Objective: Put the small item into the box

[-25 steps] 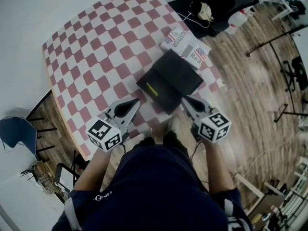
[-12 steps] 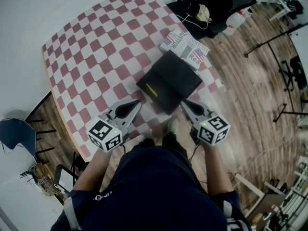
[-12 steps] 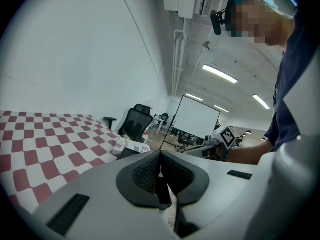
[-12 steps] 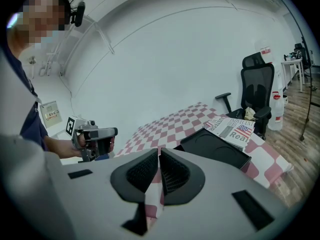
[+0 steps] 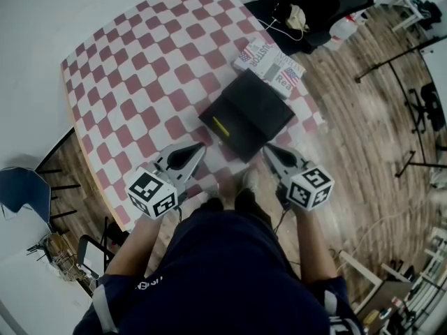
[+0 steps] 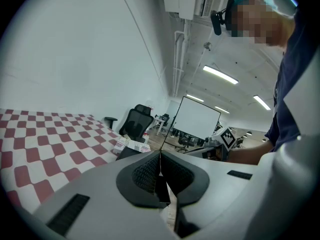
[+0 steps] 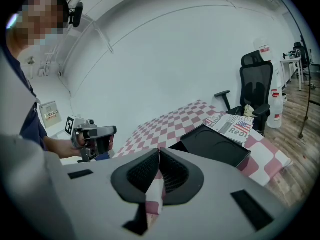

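Observation:
A black box (image 5: pixel 250 112) lies on the red-and-white checkered table (image 5: pixel 133 82), near its front right part. A small yellow item (image 5: pixel 220 126) shows on the box's near-left side. My left gripper (image 5: pixel 200 146) is shut and empty, with its tip just short of the box's near-left corner. To the right, my right gripper (image 5: pixel 266 148) is also shut and empty, at the box's near-right edge. In the right gripper view the box (image 7: pixel 216 144) lies past the closed jaws of the right gripper (image 7: pixel 159 151), and the left gripper (image 7: pixel 93 136) is at left.
A folded newspaper (image 5: pixel 269 61) lies just behind the box near the table's far right edge. A black office chair (image 5: pixel 307 5) with things on it stands beyond the table on the wooden floor. In the left gripper view, the newspaper (image 6: pixel 131 145) sits beyond the shut jaws.
The right gripper has drifted very slightly toward me. The box, the yellow item and the left gripper have stayed put.

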Available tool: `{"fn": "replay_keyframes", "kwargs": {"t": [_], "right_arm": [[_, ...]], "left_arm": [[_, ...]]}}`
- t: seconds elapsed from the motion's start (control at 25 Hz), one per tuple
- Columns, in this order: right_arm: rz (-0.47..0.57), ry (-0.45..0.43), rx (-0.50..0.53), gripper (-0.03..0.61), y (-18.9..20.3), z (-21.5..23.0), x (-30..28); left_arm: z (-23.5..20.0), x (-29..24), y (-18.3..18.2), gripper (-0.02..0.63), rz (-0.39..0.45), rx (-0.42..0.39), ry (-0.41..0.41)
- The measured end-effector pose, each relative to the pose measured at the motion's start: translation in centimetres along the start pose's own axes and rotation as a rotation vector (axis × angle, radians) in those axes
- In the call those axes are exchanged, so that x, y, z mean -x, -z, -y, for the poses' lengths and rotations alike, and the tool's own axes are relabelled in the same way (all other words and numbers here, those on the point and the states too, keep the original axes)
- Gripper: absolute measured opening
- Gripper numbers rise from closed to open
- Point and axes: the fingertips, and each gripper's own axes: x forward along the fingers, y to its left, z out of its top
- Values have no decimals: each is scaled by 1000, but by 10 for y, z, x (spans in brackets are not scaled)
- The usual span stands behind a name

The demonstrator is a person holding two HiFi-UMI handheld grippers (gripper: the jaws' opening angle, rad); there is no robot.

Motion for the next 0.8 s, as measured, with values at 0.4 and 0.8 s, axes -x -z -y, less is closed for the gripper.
{"fn": "replay_keyframes", "kwargs": {"t": [0.4, 0.8], "right_arm": [[-16, 3, 7, 20, 7, -3, 1], [-16, -2, 11, 18, 10, -7, 0]], "left_arm": [[5, 3, 3, 32, 3, -1, 4], [7, 6, 6, 32, 0, -7, 5]]}}
